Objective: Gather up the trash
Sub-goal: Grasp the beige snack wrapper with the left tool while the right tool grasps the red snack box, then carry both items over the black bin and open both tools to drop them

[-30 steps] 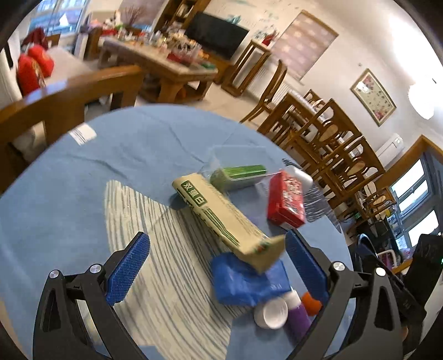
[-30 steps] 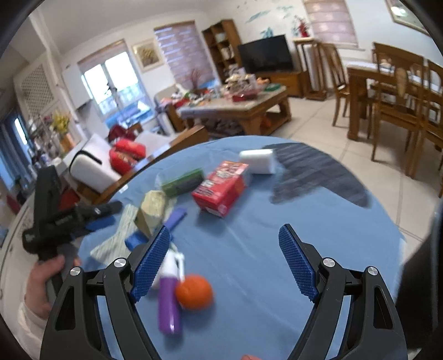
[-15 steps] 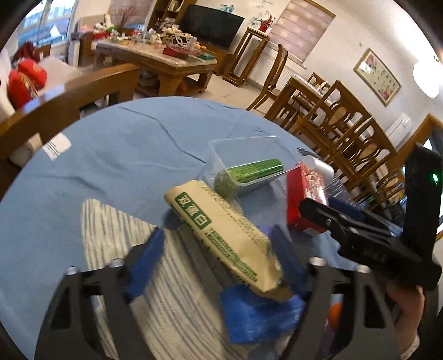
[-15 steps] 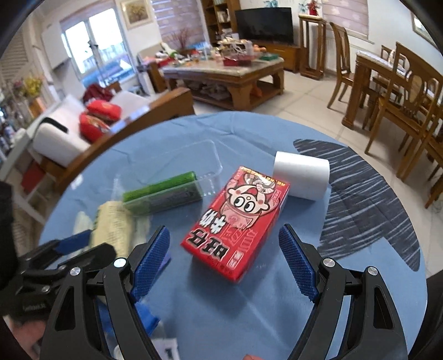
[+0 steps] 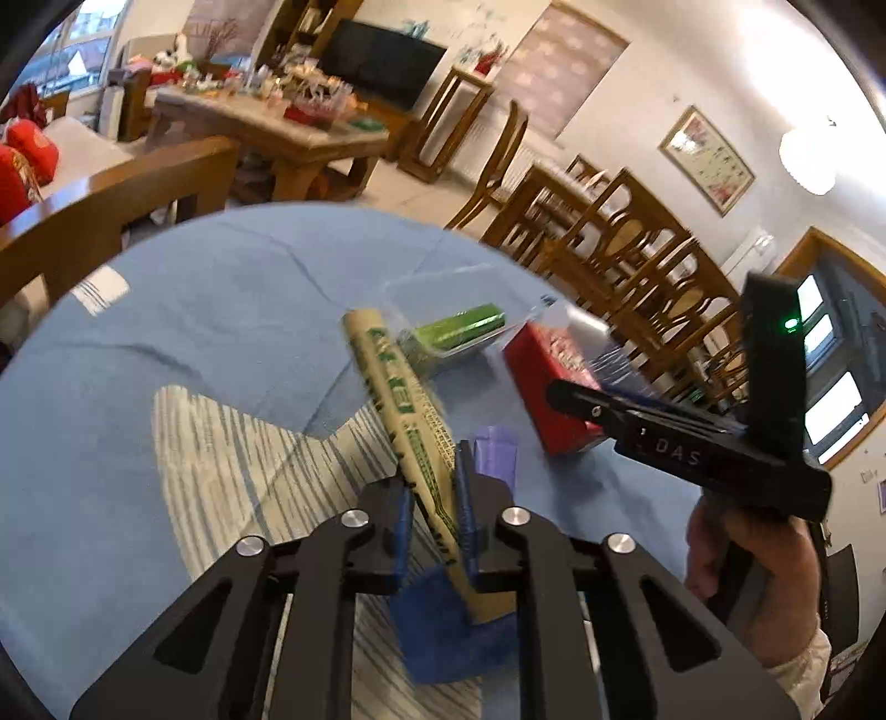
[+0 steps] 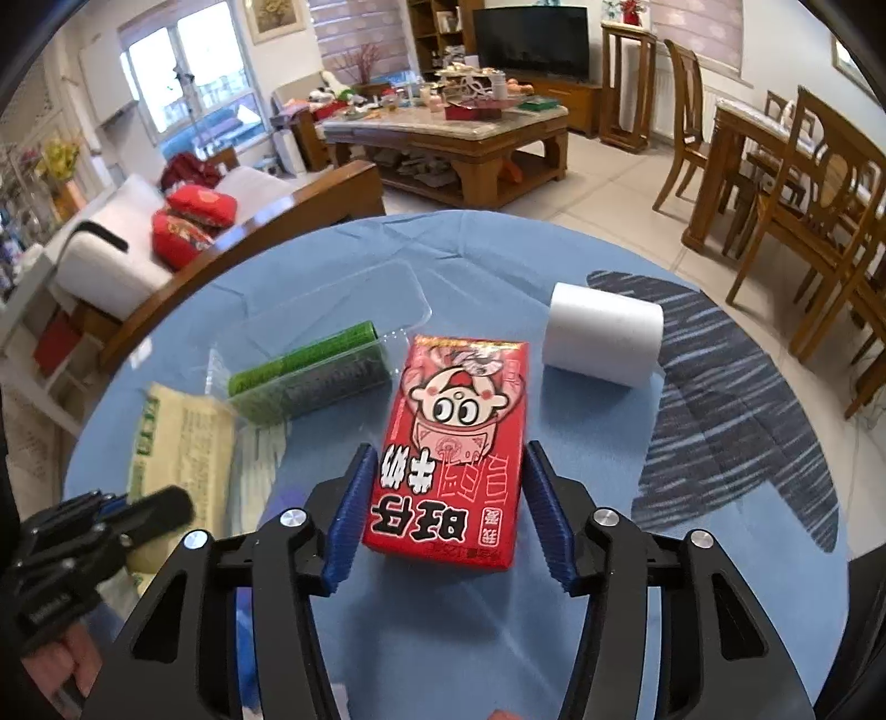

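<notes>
Red carton (image 6: 451,443) "旺仔牛奶": right tool (image 6: 448,512) closing around | left tool (image 5: 434,520) clamps beige packet (image 5: 412,421)

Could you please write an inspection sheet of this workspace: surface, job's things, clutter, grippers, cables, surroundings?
Surface: round table under a blue cloth.
Job's things: beige paper packet; red carton; clear plastic tray holding a green pack.
Clutter: white roll lying on its side; blue wrapper; purple item, blurred.
Grippers: left gripper shut on the beige paper packet; right gripper closing around the red carton, pads not yet pressing.
Cables: nothing seen.
Surroundings: wooden chairs, coffee table, television, sofa with red cushions.
</notes>
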Motion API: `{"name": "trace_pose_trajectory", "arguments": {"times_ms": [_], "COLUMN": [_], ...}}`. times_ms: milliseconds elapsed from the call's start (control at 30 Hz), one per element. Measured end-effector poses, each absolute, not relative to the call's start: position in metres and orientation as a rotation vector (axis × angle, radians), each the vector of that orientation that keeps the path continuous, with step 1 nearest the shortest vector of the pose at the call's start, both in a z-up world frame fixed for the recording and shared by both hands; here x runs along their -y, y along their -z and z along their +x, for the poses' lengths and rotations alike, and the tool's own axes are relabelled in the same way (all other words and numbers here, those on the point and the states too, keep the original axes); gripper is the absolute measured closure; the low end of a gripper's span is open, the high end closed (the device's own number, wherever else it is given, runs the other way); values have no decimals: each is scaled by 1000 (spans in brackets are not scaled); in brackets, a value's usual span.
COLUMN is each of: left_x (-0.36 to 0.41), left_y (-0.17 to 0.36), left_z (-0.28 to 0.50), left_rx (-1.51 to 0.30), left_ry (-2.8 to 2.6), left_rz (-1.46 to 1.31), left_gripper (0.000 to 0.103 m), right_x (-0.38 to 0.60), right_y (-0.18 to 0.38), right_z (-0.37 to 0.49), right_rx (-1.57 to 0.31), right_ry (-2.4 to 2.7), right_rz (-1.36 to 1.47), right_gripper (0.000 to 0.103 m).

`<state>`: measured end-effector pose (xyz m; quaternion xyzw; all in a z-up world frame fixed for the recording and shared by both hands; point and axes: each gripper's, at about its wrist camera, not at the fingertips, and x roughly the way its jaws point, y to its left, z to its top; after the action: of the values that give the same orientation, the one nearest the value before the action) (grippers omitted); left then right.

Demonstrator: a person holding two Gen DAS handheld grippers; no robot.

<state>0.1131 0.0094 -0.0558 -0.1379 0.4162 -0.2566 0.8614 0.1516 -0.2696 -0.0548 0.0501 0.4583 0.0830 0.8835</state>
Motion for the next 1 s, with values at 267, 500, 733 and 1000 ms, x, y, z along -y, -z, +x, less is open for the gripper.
{"name": "trace_pose_trajectory", "arguments": {"times_ms": [267, 500, 733, 1000], "left_x": [-22, -9, 27, 91], "left_y": [22, -7, -27, -36], "left_z": [80, 52, 28, 3], "left_rx": [-743, -673, -639, -623], "left_ry": [604, 681, 761, 878], "left_rz": [-321, -297, -226, -163], "left_gripper": [95, 95, 95, 95], "right_x": [295, 321, 355, 420], "right_y": [24, -13, -37, -52], "right_z": [90, 19, -44, -105], "right_rx": [-824, -698, -612, -543], "right_ry": [-251, -317, -278, -206], "right_rz": [231, 305, 311, 329], "right_gripper": [51, 51, 51, 51]}}
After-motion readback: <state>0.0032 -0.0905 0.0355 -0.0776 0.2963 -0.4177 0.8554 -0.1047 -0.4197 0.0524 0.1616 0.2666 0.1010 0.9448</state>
